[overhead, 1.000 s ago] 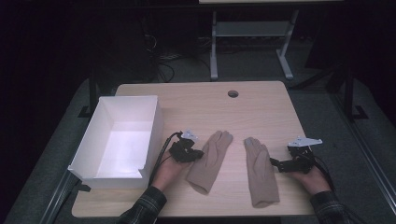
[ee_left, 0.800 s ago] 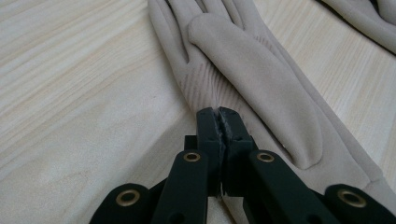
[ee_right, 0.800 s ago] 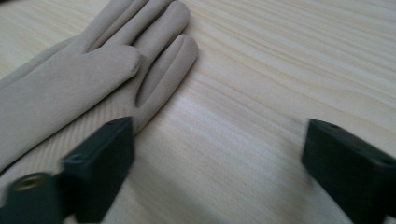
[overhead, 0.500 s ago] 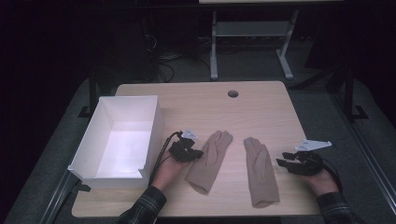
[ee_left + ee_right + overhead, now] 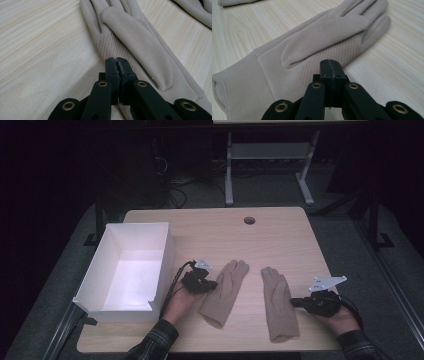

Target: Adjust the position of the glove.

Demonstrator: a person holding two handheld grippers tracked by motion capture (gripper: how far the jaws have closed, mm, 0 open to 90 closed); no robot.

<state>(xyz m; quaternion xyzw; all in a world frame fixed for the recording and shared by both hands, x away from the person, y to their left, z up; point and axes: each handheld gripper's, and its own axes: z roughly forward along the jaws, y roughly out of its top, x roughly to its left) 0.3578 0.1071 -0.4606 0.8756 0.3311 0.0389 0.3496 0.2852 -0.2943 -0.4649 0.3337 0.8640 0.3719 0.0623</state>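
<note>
Both claws are sitting pressed together, the left claw touching the left glove's edge, the right claw lying just beside the right glove, both gloves running lengthwise away from the person.

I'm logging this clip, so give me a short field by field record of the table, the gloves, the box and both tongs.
surface: wooden table
left glove: beige, flat, fingers pointing away from the person
right glove: beige, flat, beside the left glove, apart from it
white box: open, empty, at the table's left edge
left tongs: shut, tips at the left glove's edge
right tongs: shut, tips at the right glove's edge
</note>
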